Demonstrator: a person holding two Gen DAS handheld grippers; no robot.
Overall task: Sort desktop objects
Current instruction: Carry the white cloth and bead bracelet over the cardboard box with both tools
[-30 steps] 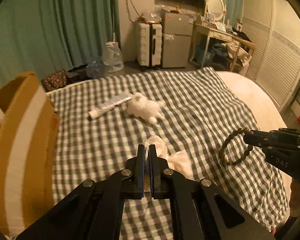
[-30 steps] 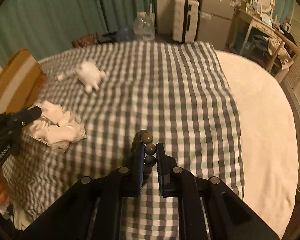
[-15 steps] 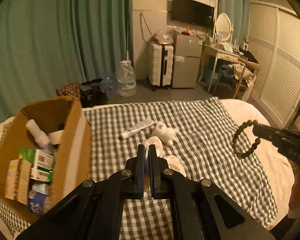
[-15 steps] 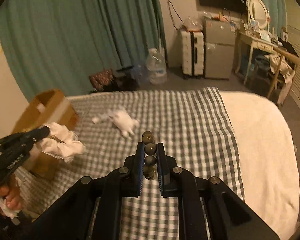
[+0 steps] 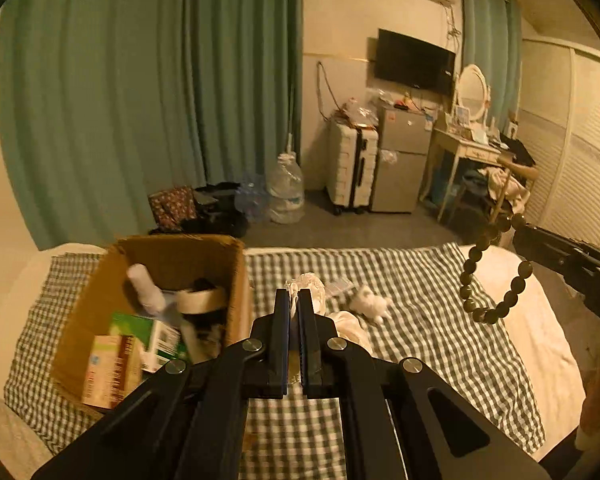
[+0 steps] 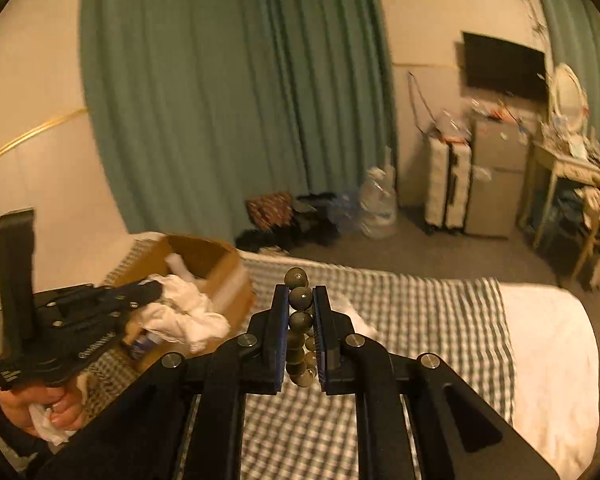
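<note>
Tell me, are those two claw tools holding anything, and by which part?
Yes. The left gripper pinches a crumpled white cloth at one bunched edge; the rest hangs loose. The right gripper clamps a dark bead bracelet by a few beads; its loop dangles.

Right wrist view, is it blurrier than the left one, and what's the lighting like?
Right wrist view: yes, the curtain and checked blanket smear with motion blur, while the right gripper and its bead bracelet stay sharp. Left wrist view: crisper, with the cardboard box readable. Both views: dim warm yellow light, fisheye bending, dark vignetted corners.
</note>
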